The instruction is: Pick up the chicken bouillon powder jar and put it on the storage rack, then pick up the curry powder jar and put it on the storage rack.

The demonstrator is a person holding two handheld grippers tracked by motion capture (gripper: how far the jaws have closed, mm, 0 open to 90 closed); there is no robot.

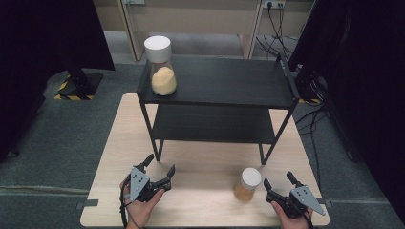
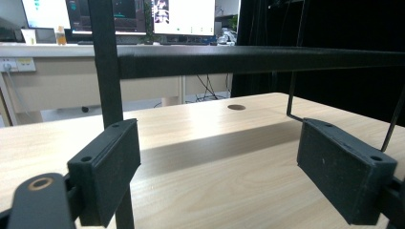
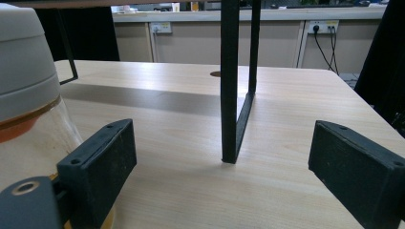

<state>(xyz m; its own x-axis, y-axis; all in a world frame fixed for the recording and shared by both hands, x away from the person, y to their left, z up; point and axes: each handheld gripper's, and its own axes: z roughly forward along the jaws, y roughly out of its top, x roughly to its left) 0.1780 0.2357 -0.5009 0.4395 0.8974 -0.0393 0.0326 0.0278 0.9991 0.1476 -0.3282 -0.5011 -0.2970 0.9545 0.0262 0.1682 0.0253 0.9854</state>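
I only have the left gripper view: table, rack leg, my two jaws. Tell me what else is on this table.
Observer: A small jar with a white lid stands on the table, just left of the right tool.
Operator: Report what the right tool holds.
Observer: Nothing; its jaws stand open, the jar beside its left jaw, not between them.
Operator: Check the top of the rack.
Observer: A larger white-lidded jar of yellowish grain stands at the left end of the black rack top shelf.
Operator: And the lower shelf.
Observer: Nothing stands on the part visible from above.
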